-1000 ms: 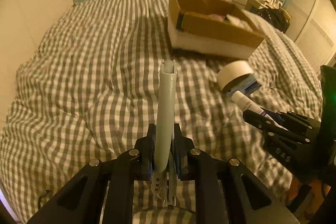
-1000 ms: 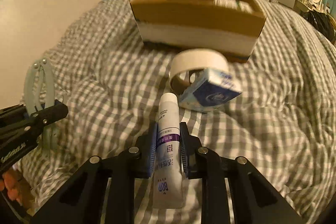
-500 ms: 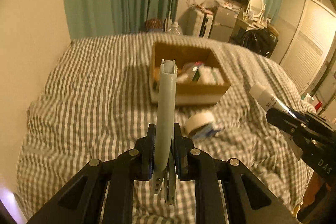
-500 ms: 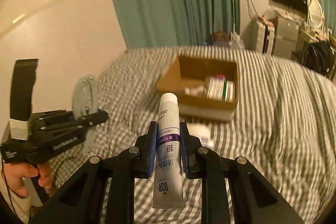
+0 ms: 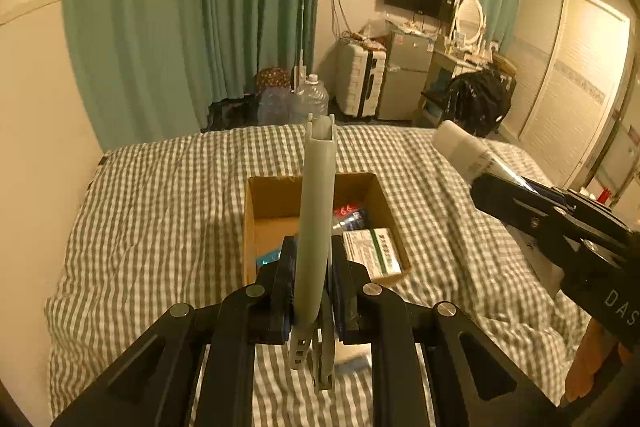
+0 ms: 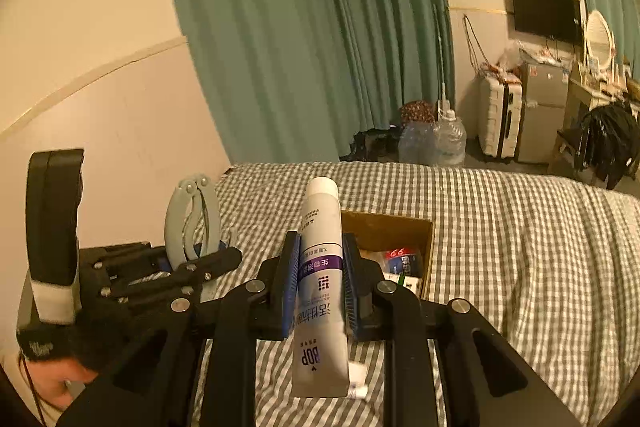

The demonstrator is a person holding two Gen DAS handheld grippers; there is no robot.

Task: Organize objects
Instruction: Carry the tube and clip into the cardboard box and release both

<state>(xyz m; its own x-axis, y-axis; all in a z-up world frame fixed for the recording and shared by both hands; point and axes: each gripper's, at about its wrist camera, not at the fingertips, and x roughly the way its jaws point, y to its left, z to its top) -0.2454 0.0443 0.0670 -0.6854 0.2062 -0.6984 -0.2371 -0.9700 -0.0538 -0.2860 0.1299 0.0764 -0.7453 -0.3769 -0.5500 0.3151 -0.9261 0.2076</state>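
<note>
My left gripper (image 5: 311, 259) is shut on a pale grey folding tool (image 5: 316, 211) that points up and forward; the same tool (image 6: 192, 223) shows at the left of the right wrist view. My right gripper (image 6: 320, 259) is shut on a white tube (image 6: 320, 267) with a purple band; this tube (image 5: 464, 151) also pokes in from the right of the left wrist view. Below both lies an open cardboard box (image 5: 280, 203) on the checked bed, holding a green-and-white carton (image 5: 372, 251) and other small packs. The box (image 6: 392, 227) sits just behind the tube.
The grey-and-white checked bedspread (image 5: 160, 219) spreads around the box. Beyond the bed hang green curtains (image 5: 180, 27), with water jugs (image 5: 312, 99), a white suitcase (image 5: 360, 83) and a small fridge on the floor. A hand (image 6: 56, 379) holds the left gripper.
Both grippers have risen well above the bed with their loads still held. The box has gone from close and side-on to below and seen from above. The tape roll has dropped out of view.
</note>
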